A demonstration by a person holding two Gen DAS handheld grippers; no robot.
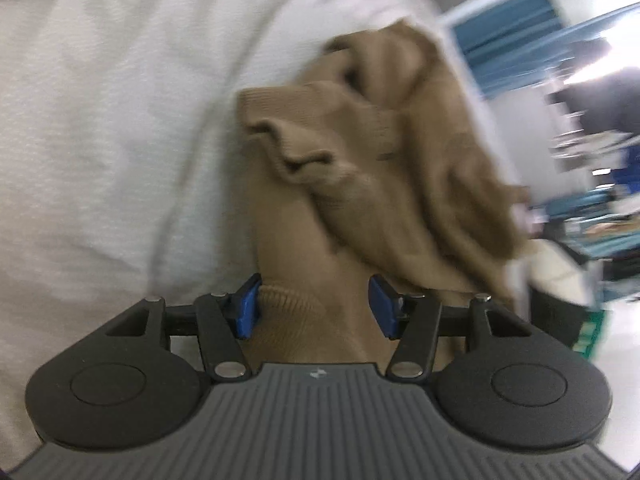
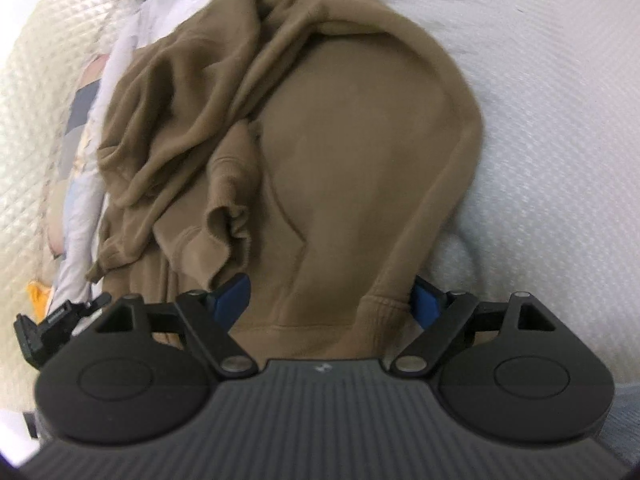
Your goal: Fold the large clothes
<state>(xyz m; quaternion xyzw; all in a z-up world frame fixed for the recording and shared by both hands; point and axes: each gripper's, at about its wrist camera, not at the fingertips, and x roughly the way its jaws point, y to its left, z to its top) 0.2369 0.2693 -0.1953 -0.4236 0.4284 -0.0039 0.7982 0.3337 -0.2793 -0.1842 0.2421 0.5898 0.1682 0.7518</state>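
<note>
A tan hoodie [image 2: 340, 160] lies crumpled on a white bed cover [image 2: 560, 80], its sleeves and ribbed cuffs bunched on the left. My right gripper [image 2: 329, 302] stands wide open over the ribbed bottom hem, and the cloth lies flat between the blue pads [image 2: 232, 300] without being pinched. In the left wrist view the same hoodie [image 1: 380, 152] is heaped toward the bed's right edge. My left gripper [image 1: 315, 307] is open, a ribbed hem lying loose between its blue pads [image 1: 248, 308].
White bed cover [image 1: 120, 120] fills the left of the left wrist view; a blurred room with blue shelving [image 1: 520, 40] lies beyond the bed edge. In the right wrist view a cream quilted cover [image 2: 32, 100] and a pale patterned sheet [image 2: 92, 120] lie left; a black device part [image 2: 40, 328] sits low left.
</note>
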